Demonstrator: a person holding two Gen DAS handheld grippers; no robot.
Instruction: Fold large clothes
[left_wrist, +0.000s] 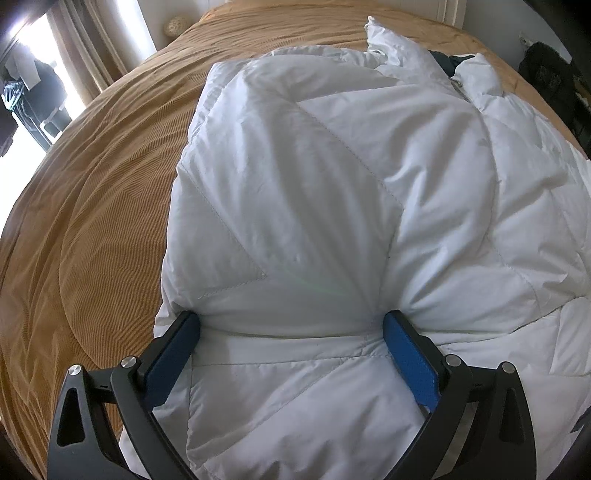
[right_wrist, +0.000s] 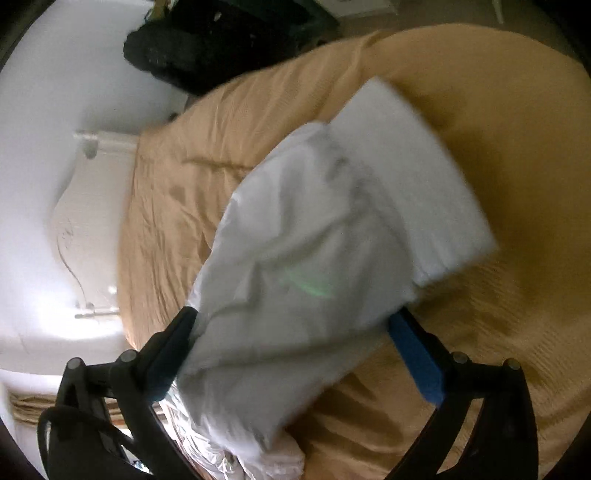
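Nearest the left wrist camera, the left gripper (left_wrist: 291, 332) is pointing steeply down with its jaws standing wide; both blue pads (left_wrist: 412, 360) are pressing into the puffy cloth of the white quilted jacket (left_wrist: 332, 184), which is bulging up between them, so the fingers are resting open against the padding rather than pinching it. The jacket is lying on the bed's tan cover (left_wrist: 92, 229), its long axis running away from this gripper toward the far side of the bed, where the collar and zipper (left_wrist: 460, 86) are pointing up and to the right. A folded panel is lying over the near half, its edge running diagonally. Beyond the jacket, the cover is stretching to the far edge, a bright window with curtains (left_wrist: 70, 48) is showing at upper left, and a dark bag (left_wrist: 546, 74) is sitting at upper right. In the right wrist view, which is blurred, the right gripper (right_wrist: 291, 339) is standing wide open, a white sleeve (right_wrist: 314, 240) passing loosely between its fingers; the left pad appears to be touching the cloth, the right pad (right_wrist: 417, 358) standing just beside it. The sleeve's long axis is running from lower left to upper right, its squared cuff end (right_wrist: 413, 177) pointing to the upper right above the cover. Farther off, a white headboard (right_wrist: 85, 221) and dark luggage (right_wrist: 207, 40) are standing against the wall.
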